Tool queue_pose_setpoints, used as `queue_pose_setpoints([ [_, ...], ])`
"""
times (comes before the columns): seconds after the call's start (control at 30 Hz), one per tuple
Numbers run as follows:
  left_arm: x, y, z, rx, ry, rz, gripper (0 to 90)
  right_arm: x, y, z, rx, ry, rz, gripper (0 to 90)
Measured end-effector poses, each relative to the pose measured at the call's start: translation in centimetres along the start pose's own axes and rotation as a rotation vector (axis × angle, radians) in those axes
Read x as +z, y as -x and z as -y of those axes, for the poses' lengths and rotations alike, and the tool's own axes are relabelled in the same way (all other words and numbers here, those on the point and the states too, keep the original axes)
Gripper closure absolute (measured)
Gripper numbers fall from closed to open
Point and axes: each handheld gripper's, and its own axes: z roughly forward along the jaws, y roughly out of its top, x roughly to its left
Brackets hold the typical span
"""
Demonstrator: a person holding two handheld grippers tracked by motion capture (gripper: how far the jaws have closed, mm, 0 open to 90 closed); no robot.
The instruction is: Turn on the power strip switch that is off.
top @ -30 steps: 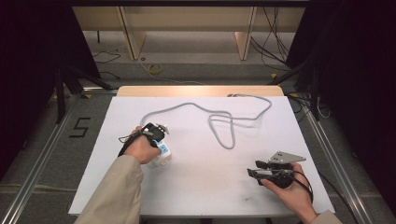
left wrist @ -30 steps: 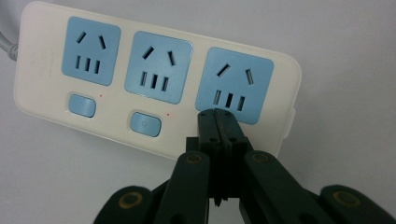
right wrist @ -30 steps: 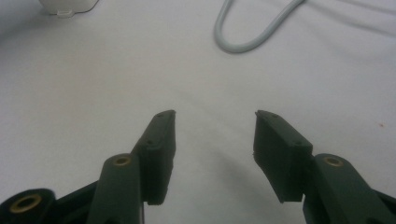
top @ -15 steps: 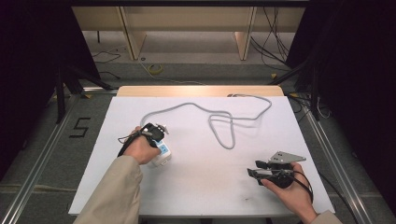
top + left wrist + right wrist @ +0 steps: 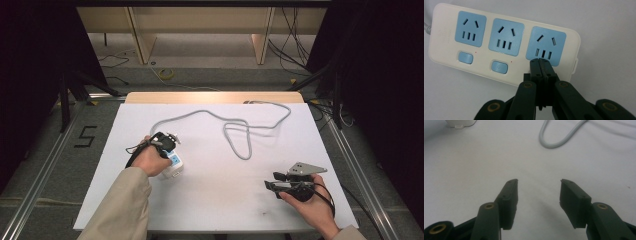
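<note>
A white power strip (image 5: 499, 45) with three blue sockets and two visible blue buttons lies on the white table, left of centre (image 5: 174, 165). My left gripper (image 5: 540, 61) is shut with nothing between its jaws. Its joined tips point down onto the strip just below the socket nearest the strip's end. In the high view a hand holds that gripper (image 5: 167, 150) over the strip. The strip's grey cable (image 5: 240, 145) loops across the table's far half. My right gripper (image 5: 539, 181) is open and empty, low over bare table at the front right (image 5: 271, 180).
One bend of the grey cable (image 5: 559, 137) lies ahead of the right gripper, and a corner of the strip (image 5: 459, 123) shows at the far left. The white table (image 5: 225, 205) ends in a wooden strip at the back. Floor cables lie beyond.
</note>
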Motion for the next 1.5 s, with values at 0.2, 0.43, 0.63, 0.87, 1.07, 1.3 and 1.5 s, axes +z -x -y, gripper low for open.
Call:
queue_pose_setpoints([
  [0.2, 0.0, 0.0, 0.0, 0.003, 0.001, -0.001, 89.8, 0.0, 0.0, 0.0, 0.002, 0.001, 0.002, 49.5],
  [0.43, 0.0, -0.2, 0.1, -0.001, 0.005, 0.008, 89.8, 0.0, 0.0, 0.0, 0.001, 0.002, 0.003, 49.5],
  [0.63, -0.4, -0.3, 0.2, -0.025, 0.037, 0.013, 89.7, -0.1, 0.0, 0.0, 0.003, 0.004, 0.003, 49.5],
  [0.87, -0.8, -0.5, 0.4, -0.039, 0.065, 0.011, 89.3, 0.0, 0.0, 0.0, 0.001, 0.002, 0.001, 49.5],
  [1.07, -1.2, -0.4, 0.6, -0.04, 0.087, 0.007, 86.3, 0.0, 0.0, 0.0, 0.001, 0.002, 0.001, 49.5],
  [1.3, -1.7, -0.4, 0.9, -0.035, 0.141, 0.0, 84.8, 0.0, 0.0, 0.0, -0.001, 0.0, -0.003, 49.5],
  [1.5, -2.1, -0.2, 1.3, -0.005, 0.201, 0.003, 82.0, 0.0, 0.0, 0.0, -0.004, -0.002, -0.005, 49.5],
])
